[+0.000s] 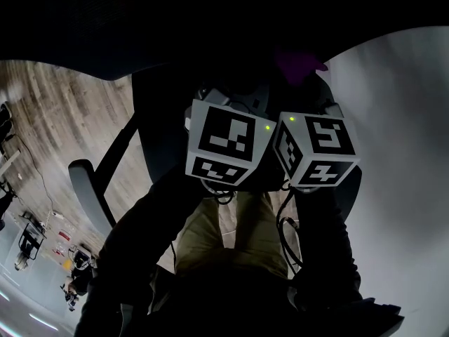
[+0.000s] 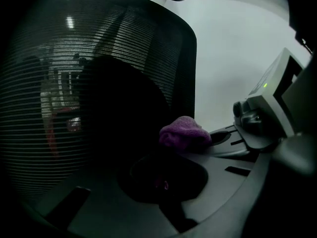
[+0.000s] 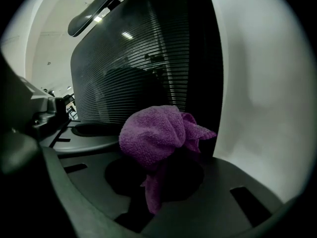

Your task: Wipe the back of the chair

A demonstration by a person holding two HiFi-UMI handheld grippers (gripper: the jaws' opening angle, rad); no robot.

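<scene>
Chair back [image 3: 129,68]: black mesh with fine ribs running across its width, bounded by a solid dark frame [image 3: 200,58] along the edge. Ceiling lights show through the mesh. It stands upright with its long axis vertical, and it looks slightly tilted in the right gripper view.

Cloth [image 3: 153,133]: purple, fuzzy, and bunched into a rounded wad, with one pointed corner out to the side and a tail hanging down. It sits low in front of the chair back, near the frame edge. Contact with the mesh cannot be confirmed.

Right gripper [image 3: 171,175]: jaws clamped on the cloth, which rises from between them.

Left gripper [image 2: 163,180]: held just beside the right one and facing the same mesh. Its jaw area is in deep shadow, so whether the jaws are apart or together cannot be made out. The wad of cloth shows just beyond it in its own view.

Surroundings: a plain white wall [image 3: 267,83] runs past the frame edge. In the head view, a grey armrest [image 1: 88,188] projects over a wood-patterned floor [image 1: 49,132]. The person's khaki trousers [image 1: 231,237] are below the grippers. The two gripper bodies cover most of the chair from above.
</scene>
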